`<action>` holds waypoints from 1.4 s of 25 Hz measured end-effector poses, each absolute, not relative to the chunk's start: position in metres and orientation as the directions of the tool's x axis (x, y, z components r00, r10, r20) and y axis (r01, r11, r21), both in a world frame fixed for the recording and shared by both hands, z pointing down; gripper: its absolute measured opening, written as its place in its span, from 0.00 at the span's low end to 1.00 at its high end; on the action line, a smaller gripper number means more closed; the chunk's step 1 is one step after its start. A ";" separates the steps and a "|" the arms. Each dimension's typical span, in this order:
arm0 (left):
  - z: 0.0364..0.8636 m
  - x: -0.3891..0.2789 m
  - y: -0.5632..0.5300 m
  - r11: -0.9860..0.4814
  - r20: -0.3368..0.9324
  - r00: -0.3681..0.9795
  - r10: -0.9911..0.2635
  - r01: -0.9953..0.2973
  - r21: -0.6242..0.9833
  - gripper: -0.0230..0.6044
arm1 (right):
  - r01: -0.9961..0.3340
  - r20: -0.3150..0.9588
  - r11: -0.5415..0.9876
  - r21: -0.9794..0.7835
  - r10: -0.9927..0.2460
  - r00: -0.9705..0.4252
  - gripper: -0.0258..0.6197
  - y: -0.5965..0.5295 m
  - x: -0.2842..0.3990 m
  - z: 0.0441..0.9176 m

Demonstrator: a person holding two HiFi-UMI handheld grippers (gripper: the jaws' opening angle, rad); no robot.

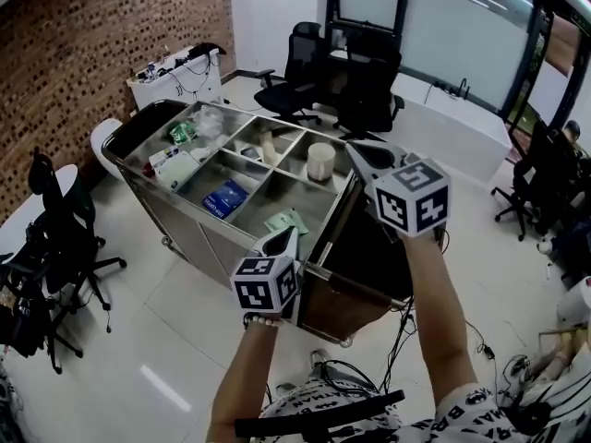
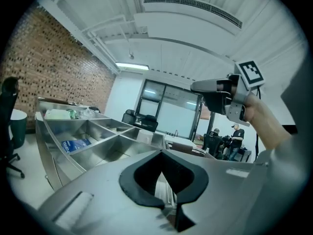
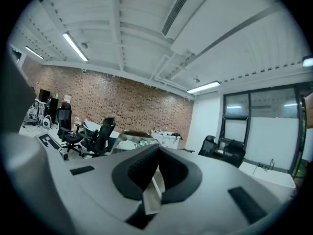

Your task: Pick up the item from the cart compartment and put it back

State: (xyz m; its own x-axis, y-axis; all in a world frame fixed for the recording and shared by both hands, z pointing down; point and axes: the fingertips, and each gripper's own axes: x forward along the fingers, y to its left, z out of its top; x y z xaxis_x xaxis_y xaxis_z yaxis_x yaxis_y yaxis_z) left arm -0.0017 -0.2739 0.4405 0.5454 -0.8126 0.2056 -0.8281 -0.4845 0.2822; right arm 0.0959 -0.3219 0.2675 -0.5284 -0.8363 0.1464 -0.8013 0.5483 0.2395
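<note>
Open the right hand-held gripper (image 1: 355, 151) (jaws together, empty, as on the left hand-held gripper (image 1: 284, 236)) before dipping steeply onto the flat blue packet (image 1: 225, 198) in a near-edge compartment of the steel cart (image 1: 194, 233).

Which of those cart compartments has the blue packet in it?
The middle compartment of the row nearer the person: the blue packet lies flat there. Its right neighbour holds a green packet; the white cup stands in the far row.
</note>
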 end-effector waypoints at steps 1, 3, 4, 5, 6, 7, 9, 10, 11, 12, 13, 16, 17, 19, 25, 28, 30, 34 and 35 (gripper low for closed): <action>0.440 -0.002 -0.267 -0.487 0.201 0.548 -0.812 -0.826 0.284 0.04 | -0.810 0.100 0.538 0.233 -0.842 -0.530 0.04 -0.306 0.097 0.265; 0.439 -0.002 -0.254 -0.492 0.195 0.553 -0.810 -0.822 0.287 0.04 | -0.832 0.018 0.518 0.199 -0.851 -0.526 0.04 -0.277 0.102 0.265; 0.438 -0.002 -0.248 -0.495 0.193 0.556 -0.809 -0.820 0.288 0.04 | -0.841 -0.011 0.511 0.176 -0.854 -0.521 0.04 -0.264 0.105 0.268; 0.439 -0.002 -0.241 -0.498 0.191 0.559 -0.807 -0.818 0.289 0.04 | -0.849 -0.030 0.504 0.157 -0.857 -0.515 0.04 -0.251 0.106 0.273; 0.439 -0.002 -0.235 -0.501 0.191 0.562 -0.805 -0.816 0.288 0.04 | -0.855 -0.040 0.497 0.146 -0.861 -0.507 0.04 -0.240 0.107 0.280; 0.439 -0.002 -0.228 -0.506 0.190 0.566 -0.802 -0.813 0.287 0.04 | -0.861 -0.042 0.489 0.140 -0.866 -0.498 0.06 -0.229 0.106 0.289; 0.440 -0.001 -0.218 -0.516 0.191 0.574 -0.796 -0.809 0.281 0.04 | -0.870 -0.034 0.476 0.130 -0.875 -0.484 0.09 -0.212 0.105 0.307; 0.441 0.000 -0.214 -0.519 0.194 0.576 -0.794 -0.809 0.276 0.04 | -0.872 -0.029 0.476 0.117 -0.876 -0.482 0.09 -0.205 0.103 0.317; 0.443 0.001 -0.211 -0.520 0.199 0.576 -0.793 -0.810 0.272 0.04 | -0.871 -0.023 0.481 0.098 -0.874 -0.485 0.09 -0.199 0.101 0.326; 0.446 0.002 -0.208 -0.521 0.204 0.577 -0.791 -0.810 0.269 0.04 | -0.869 -0.016 0.489 0.077 -0.871 -0.491 0.09 -0.193 0.098 0.335; 0.448 0.003 -0.205 -0.522 0.209 0.577 -0.789 -0.810 0.268 0.04 | -0.866 -0.007 0.497 0.058 -0.867 -0.498 0.07 -0.188 0.095 0.344; 0.453 0.002 -0.199 -0.520 0.219 0.577 -0.787 -0.811 0.270 0.04 | -0.863 0.038 0.505 0.017 -0.863 -0.505 0.04 -0.180 0.088 0.370; 0.454 0.001 -0.198 -0.519 0.221 0.577 -0.786 -0.811 0.270 0.04 | -0.865 0.051 0.502 0.007 -0.864 -0.502 0.04 -0.178 0.087 0.377; 0.457 -0.001 -0.196 -0.518 0.224 0.577 -0.785 -0.811 0.273 0.04 | -0.871 0.063 0.491 -0.007 -0.869 -0.490 0.04 -0.176 0.087 0.387; 0.458 -0.004 -0.196 -0.511 0.225 0.568 -0.792 -0.818 0.264 0.04 | -0.881 0.117 0.473 -0.005 -0.875 -0.470 0.04 -0.175 0.083 0.412; 0.456 -0.003 -0.198 -0.513 0.216 0.567 -0.795 -0.818 0.261 0.04 | -0.879 0.147 0.477 -0.015 -0.868 -0.474 0.04 -0.176 0.082 0.423; 0.453 -0.003 -0.199 -0.514 0.208 0.569 -0.796 -0.816 0.265 0.04 | -0.878 0.158 0.478 -0.023 -0.865 -0.476 0.04 -0.177 0.082 0.429; 0.448 -0.006 -0.201 -0.513 0.197 0.567 -0.800 -0.816 0.266 0.04 | -0.874 0.159 0.483 -0.046 -0.861 -0.484 0.04 -0.181 0.080 0.433; 0.448 -0.006 -0.202 -0.511 0.196 0.565 -0.801 -0.817 0.266 0.04 | -0.874 0.162 0.485 -0.046 -0.859 -0.485 0.04 -0.182 0.080 0.434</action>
